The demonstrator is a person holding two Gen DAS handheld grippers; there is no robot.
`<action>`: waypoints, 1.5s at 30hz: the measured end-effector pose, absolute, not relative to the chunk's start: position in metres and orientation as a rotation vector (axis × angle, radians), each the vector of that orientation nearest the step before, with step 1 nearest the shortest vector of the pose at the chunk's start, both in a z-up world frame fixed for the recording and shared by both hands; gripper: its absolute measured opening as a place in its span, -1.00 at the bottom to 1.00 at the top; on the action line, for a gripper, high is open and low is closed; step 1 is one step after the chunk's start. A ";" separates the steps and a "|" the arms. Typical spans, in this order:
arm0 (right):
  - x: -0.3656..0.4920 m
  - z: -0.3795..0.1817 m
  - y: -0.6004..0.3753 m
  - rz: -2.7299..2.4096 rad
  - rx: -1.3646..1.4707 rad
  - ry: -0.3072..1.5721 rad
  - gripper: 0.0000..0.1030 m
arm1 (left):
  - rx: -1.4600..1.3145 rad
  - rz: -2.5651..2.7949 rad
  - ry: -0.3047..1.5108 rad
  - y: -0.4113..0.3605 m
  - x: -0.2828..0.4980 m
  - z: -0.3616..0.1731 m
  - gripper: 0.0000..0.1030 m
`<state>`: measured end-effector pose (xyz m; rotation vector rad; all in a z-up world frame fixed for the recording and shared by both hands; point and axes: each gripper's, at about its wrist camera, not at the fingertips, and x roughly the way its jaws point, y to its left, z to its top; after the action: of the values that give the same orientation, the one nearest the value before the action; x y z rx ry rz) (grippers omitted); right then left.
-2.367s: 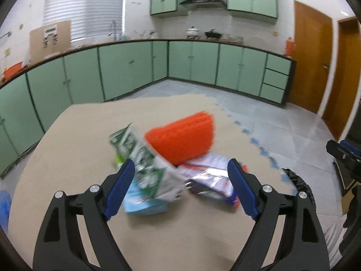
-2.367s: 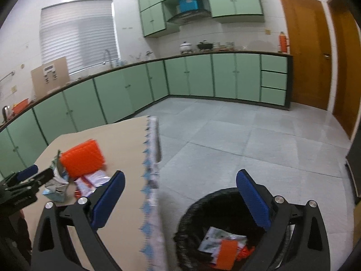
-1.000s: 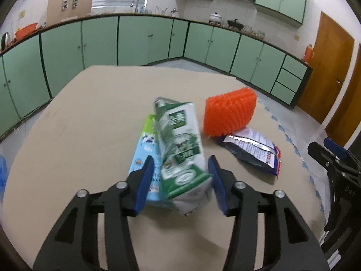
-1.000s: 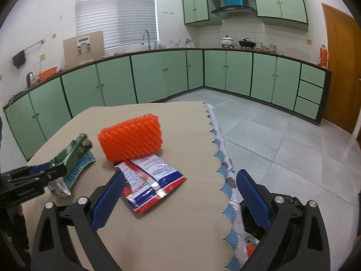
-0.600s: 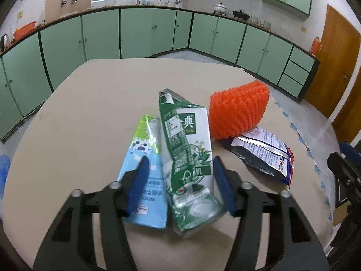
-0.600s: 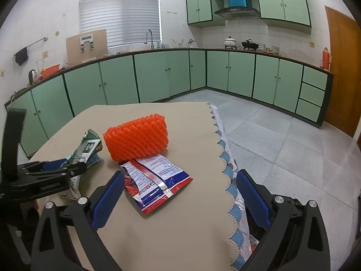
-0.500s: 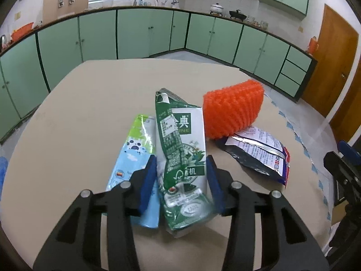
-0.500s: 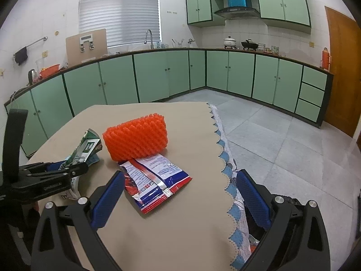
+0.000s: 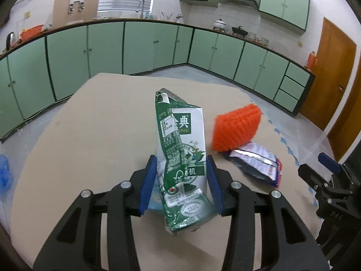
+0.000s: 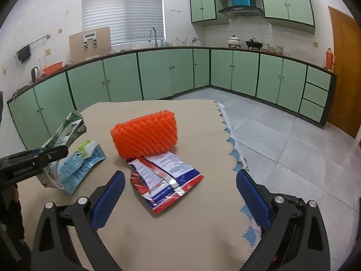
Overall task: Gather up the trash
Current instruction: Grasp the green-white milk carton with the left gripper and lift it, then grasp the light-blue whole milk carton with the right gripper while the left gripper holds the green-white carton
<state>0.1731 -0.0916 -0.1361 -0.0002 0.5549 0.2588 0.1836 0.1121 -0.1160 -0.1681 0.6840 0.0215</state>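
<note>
A: Left tool (image 9: 181, 180): blue pads pinch the lower part of the green milk carton (image 9: 180, 155). Carton crumpled, tilted up off the desk (image 9: 90, 135), top pointing to 12 o'clock in the left wrist view.

B: Clear of the surface?

A: Looks lifted; from the right wrist view its base hangs just above the light blue pouch (image 10: 81, 164), which lies flat at 9 o'clock.

B: Rest of the trash?

A: Going rightward: orange spiky foam block (image 10: 145, 134) at centre, on the desk. Red, white and blue foil wrapper (image 10: 164, 177) just in front of it, one end tucked against the block.

B: Right tool (image 10: 180, 199)?

A: Jaws wide apart, nothing between them, hovering over the near desk edge with the wrapper at 12 o'clock.

B: Bin?

A: Only a dark rim shows at 4 o'clock behind the right finger; can't say what's inside.

B: Progress?

A: One item gripped, not yet binned. Three left on the desk: pouch, foam block, wrapper. My guess, wrapper goes to the right tool.
</note>
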 end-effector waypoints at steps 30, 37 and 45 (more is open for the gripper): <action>0.169 -0.144 0.061 0.361 -0.002 0.567 0.88 | -0.203 0.112 0.719 0.225 0.158 -0.143 -0.19; 0.174 -0.157 0.094 0.328 -0.020 0.618 0.88 | -0.233 0.126 0.707 0.246 0.150 -0.145 -0.19; 0.188 -0.165 0.109 0.247 -0.054 0.703 0.87 | -0.245 0.113 0.709 0.252 0.150 -0.146 -0.19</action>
<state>0.1884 0.1092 -0.1648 -0.0538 0.7027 0.2474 0.1503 0.2516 -0.1465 -0.2453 0.7089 0.1126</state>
